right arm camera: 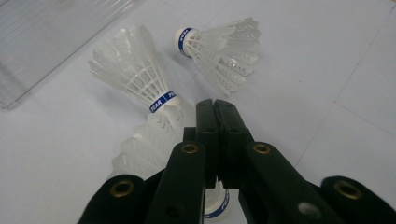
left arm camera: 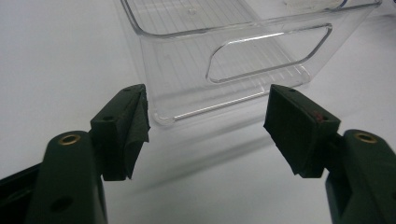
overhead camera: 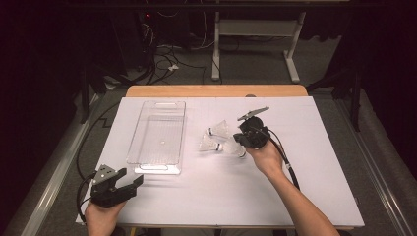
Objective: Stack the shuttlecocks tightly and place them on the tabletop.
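Because the right gripper point(right arm camera: 214, 108) hovers with jaws pressed together, empty, over three white feathered shuttlecocks point(right arm camera: 133, 70) clustered right of the clear plastic tray point(overhead camera: 158, 129) (left gripper point(left arm camera: 205, 126) wide open), descending could scatter them.

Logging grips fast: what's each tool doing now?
Left tool: open, empty, near the clear tray.
Right tool: closed, holding nothing, over the shuttlecocks.

shuttlecocks point(overhead camera: 219, 137) right of bin point(overhead camera: 158, 135), seemingly apart
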Demonstrator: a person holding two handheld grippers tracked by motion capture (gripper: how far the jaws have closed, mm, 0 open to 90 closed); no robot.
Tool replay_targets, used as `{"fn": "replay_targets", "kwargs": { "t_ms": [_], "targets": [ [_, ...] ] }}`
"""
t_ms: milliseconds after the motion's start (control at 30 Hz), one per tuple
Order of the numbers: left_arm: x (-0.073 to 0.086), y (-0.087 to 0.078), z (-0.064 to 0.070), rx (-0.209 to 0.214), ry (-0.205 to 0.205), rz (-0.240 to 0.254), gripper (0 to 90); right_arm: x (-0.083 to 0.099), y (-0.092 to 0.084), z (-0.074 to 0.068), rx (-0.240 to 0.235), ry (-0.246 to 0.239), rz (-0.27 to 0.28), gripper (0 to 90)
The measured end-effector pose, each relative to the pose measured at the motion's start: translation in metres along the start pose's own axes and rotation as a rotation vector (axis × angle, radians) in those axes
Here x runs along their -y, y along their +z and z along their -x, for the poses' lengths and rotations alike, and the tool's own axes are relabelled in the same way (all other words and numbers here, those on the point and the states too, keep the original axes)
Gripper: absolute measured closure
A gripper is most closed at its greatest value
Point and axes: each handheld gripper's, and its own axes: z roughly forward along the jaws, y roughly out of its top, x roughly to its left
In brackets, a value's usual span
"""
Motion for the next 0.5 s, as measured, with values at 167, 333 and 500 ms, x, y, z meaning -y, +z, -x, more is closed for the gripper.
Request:
{"fn": "replay_targets", "kwargs": {
  "t_ms": [167,333,500],
  "targets": [
    [0.0004,-0.0005,-0.0012,0.006,-0.01,0.004,31.7,-0.0023,0.0048,-0.0011,-0.004,0.005,0.002,89.5],
    [0.0003,-0.0003,-0.0011,0.007,-0.009,0.003,31.7,-0.0021,0.0068,-0.0015,-0.011,0.004,0.001,89.4],
    [-0.0004,0.0007,-0.0006,0.004,-0.01,0.0,31.7,-0.0022,0.0082,-0.0011,-0.014,0.011,0.007,89.2]
  ]
}}
